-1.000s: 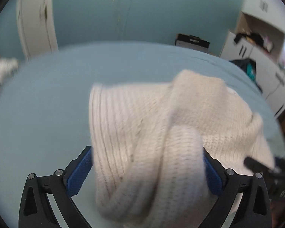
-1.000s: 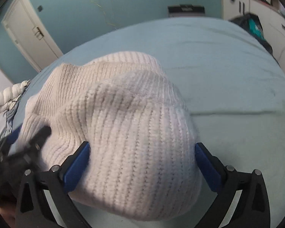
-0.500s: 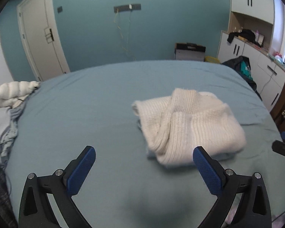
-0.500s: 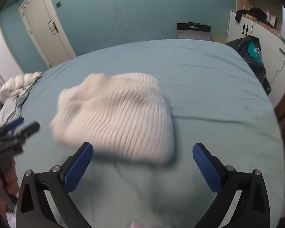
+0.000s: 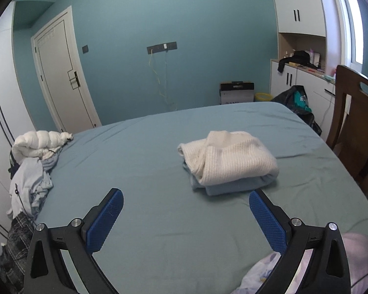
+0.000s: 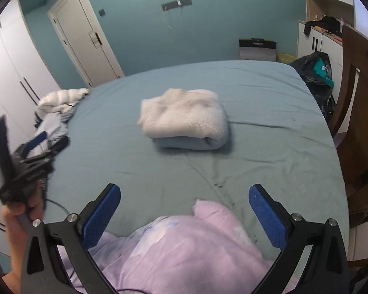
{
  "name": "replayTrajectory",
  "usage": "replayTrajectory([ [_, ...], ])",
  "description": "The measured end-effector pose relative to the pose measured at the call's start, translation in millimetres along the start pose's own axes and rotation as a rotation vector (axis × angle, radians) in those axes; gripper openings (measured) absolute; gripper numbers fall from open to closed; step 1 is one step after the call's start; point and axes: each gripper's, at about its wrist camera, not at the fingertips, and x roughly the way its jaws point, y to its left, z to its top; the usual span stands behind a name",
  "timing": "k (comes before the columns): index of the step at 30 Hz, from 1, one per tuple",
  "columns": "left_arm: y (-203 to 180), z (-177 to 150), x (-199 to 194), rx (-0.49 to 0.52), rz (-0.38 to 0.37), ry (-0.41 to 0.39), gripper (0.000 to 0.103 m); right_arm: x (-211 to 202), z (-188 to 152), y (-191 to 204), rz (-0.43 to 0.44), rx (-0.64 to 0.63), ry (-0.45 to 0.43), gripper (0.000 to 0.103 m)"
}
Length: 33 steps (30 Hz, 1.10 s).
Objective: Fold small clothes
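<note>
A folded cream knit sweater [image 5: 229, 158] [image 6: 184, 115] lies on top of a folded light-blue garment [image 5: 235, 185] [image 6: 184, 144] in the middle of the blue bed [image 5: 159, 161]. My left gripper [image 5: 186, 202] is open and held back from the stack, nothing between its fingers. My right gripper [image 6: 184, 194] is also open, well short of the stack, above a lilac garment [image 6: 184, 245] at the near edge. A hand holding the left gripper's handle [image 6: 19, 166] shows at the left of the right wrist view.
A heap of unfolded clothes [image 5: 34, 161] [image 6: 56, 107], white and pale blue, sits at the bed's left edge. A wooden chair [image 5: 355, 127] [image 6: 358, 112] stands close to the right side. White cupboards [image 5: 304, 78] and a dark bag [image 5: 296, 103] are beyond it.
Both grippers have let go of the cream sweater and pulled back and up from it. The sweater now rests folded on the blue garment, farther away in both views.
</note>
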Motion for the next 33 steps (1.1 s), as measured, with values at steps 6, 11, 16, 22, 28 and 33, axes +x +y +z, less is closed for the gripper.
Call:
replayTrajectory([
  [6, -3, -7, 15, 0.001, -0.049, 0.009, 0.103, 10, -5, -2, -0.115, 0.011, -0.045, 0.102],
  [11, 0, -13, 52, -0.003, -0.067, 0.059, 0.103, 62, 3, 0, -0.162, 0.024, 0.006, 0.102],
  [16, -2, -17, 93, -0.016, -0.052, 0.112, 0.103, 103, 9, 11, -0.21, -0.002, 0.03, 0.102],
  [22, -1, -23, 116, -0.033, -0.05, 0.146, 0.103, 126, 12, 20, -0.215, -0.014, 0.051, 0.102],
  [28, 0, -26, 117, -0.05, -0.063, 0.148, 0.103, 123, 8, 17, -0.213, -0.009, 0.064, 0.102],
  [33, -1, -28, 115, -0.049, -0.061, 0.135, 0.103, 117, 8, 10, -0.219, 0.017, 0.066, 0.102],
])
